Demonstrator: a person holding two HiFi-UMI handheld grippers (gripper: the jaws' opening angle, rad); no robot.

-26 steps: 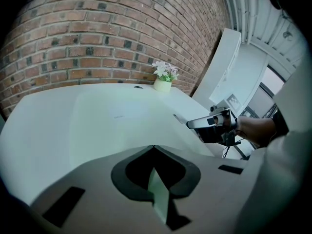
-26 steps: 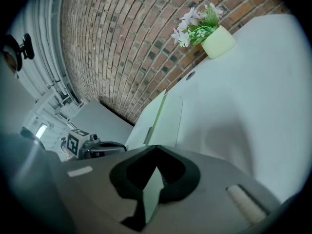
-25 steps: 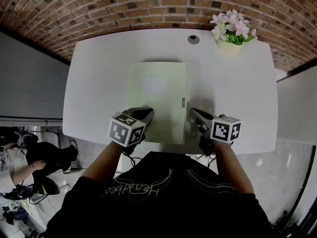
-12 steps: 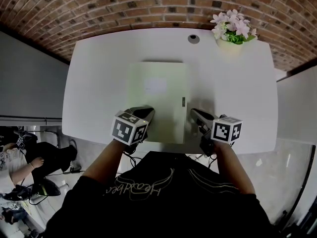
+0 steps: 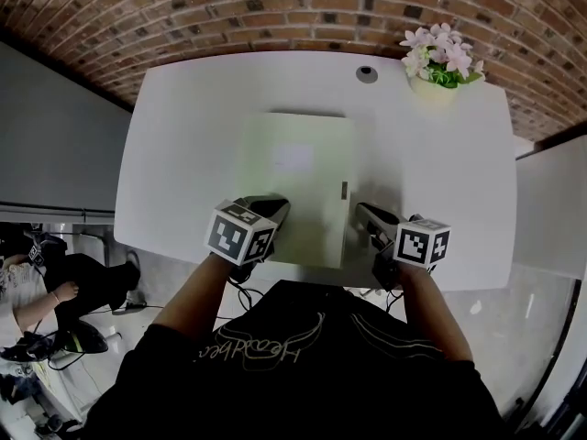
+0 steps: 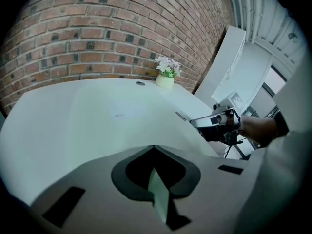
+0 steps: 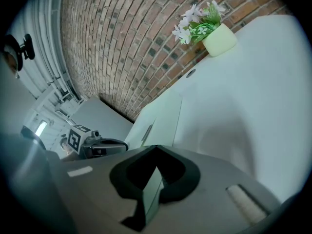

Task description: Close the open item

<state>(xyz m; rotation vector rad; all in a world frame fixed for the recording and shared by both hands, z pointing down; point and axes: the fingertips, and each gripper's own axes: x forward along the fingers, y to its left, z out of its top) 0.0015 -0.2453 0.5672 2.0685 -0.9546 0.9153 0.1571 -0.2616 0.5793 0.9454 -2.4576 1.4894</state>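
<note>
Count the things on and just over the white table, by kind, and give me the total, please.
Pale green flat rectangular box: 1
Pale pot with pink and white flowers: 1
Grey round cable hole cover: 1
Handheld two-jaw grippers, the left gripper and the right gripper: 2
Total: 5

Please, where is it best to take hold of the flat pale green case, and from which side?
Probably the right long edge of the case, beside the small dark latch, coming from the right with the right gripper. It lies flat on the table, so only its thin edges offer a pinch.
</note>
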